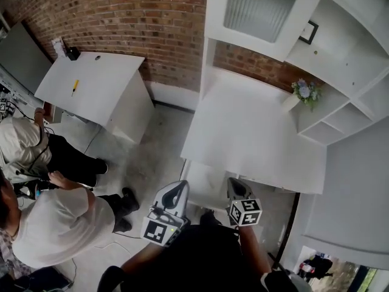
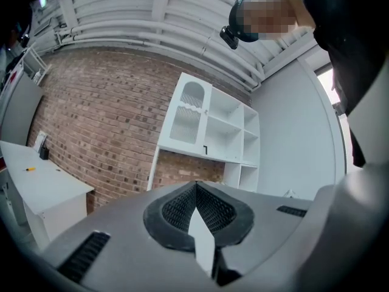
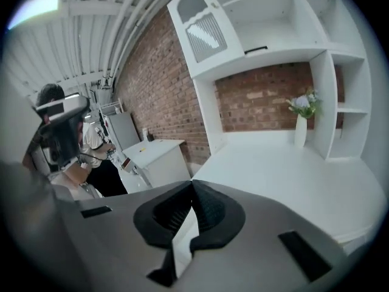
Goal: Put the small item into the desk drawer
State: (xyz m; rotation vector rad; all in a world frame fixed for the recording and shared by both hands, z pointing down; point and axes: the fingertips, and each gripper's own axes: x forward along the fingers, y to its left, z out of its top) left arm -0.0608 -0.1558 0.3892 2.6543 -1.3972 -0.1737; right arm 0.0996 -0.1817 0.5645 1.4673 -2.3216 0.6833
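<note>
A white desk (image 1: 255,132) with a shelf hutch stands against the brick wall. Both grippers hover at its near edge, low in the head view. My left gripper (image 1: 180,186) is shut, its ribbed pads meeting at the tip (image 2: 196,187) with nothing between them. My right gripper (image 1: 234,184) is shut too, pads together (image 3: 192,187) and empty, pointing over the desktop (image 3: 292,175). A pale panel (image 1: 203,181) sits under the desk's front edge between the grippers; I cannot tell whether it is the drawer. No small item shows on the desk.
A white vase with flowers (image 1: 306,93) stands at the desk's right, by the hutch shelves (image 1: 340,59). A second white table (image 1: 91,81) at the left carries a small yellow tool (image 1: 75,87). Two people (image 1: 55,224) are on the floor at the left.
</note>
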